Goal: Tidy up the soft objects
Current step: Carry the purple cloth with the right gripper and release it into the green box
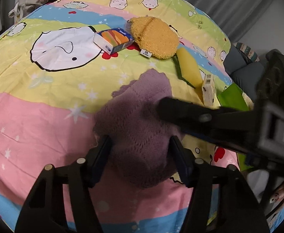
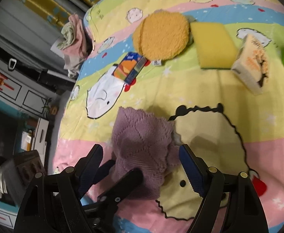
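A purple knitted cloth (image 1: 138,120) lies bunched on the cartoon bedsheet (image 1: 35,116). My left gripper (image 1: 142,155) points down at its near end, and both pads press into the bunch. In the right wrist view my right gripper (image 2: 142,161) stands open and wide over the same cloth (image 2: 142,136), touching nothing. One of its fingers (image 1: 180,112) reaches in from the right above the cloth. Farther back lie a yellow plush pouch (image 1: 153,36), a burger-print tissue pack (image 1: 113,39), a yellow sponge (image 1: 189,68) and a second tissue pack (image 1: 208,89).
A green bag (image 1: 233,97) sits at the bed's right edge. Crumpled clothes (image 2: 74,36) are heaped at the far corner. Beyond the bed's left edge stands a grey cabinet (image 2: 15,89), with boxes on the floor.
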Motion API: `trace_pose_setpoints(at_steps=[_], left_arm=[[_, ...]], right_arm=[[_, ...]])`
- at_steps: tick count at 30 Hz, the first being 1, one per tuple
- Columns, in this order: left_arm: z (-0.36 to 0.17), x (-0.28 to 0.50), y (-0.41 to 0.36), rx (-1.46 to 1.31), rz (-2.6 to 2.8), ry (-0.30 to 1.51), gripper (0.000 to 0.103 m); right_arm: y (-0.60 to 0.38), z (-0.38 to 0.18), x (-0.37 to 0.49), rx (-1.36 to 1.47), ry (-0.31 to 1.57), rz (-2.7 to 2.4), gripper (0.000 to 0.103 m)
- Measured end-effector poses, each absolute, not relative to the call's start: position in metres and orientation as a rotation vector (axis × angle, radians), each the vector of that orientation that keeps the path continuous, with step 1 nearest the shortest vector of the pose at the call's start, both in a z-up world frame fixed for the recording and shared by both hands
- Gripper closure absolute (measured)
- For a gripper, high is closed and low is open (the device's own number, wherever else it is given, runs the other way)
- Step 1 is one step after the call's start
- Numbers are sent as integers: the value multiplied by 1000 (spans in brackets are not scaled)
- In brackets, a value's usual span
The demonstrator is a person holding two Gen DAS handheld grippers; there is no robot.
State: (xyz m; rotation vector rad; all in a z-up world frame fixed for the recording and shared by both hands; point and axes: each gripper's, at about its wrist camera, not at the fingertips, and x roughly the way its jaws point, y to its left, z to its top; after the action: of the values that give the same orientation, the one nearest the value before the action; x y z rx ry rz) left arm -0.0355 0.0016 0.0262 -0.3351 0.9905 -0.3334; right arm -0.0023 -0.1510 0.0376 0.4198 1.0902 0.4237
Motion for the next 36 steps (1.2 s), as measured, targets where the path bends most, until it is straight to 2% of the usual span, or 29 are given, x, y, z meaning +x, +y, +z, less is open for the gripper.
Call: trace_pose_setpoints(at_steps=[3,4,5,7,16,36], left_arm=[[24,-34,2,-349,-346,989,53],[23,-34,2,-363,-356,987,54],[23,-33,3,-373,-366,987,55],[23,-33,2,-366,-375,988,61],[46,-48,-6,-316,-451,875,84],[90,-75,-1,-278,-550,602,85]], right_arm=[[-144,25,4,427,1131,456,27],[-141,19,7,427,1150,444,34],[-140,16,8,418,1154,437,46],[-135,15,7,397,1140,447,61],[-130,17,-1,450,1126,540,62],[-127,82,-37,368,860,558,62]])
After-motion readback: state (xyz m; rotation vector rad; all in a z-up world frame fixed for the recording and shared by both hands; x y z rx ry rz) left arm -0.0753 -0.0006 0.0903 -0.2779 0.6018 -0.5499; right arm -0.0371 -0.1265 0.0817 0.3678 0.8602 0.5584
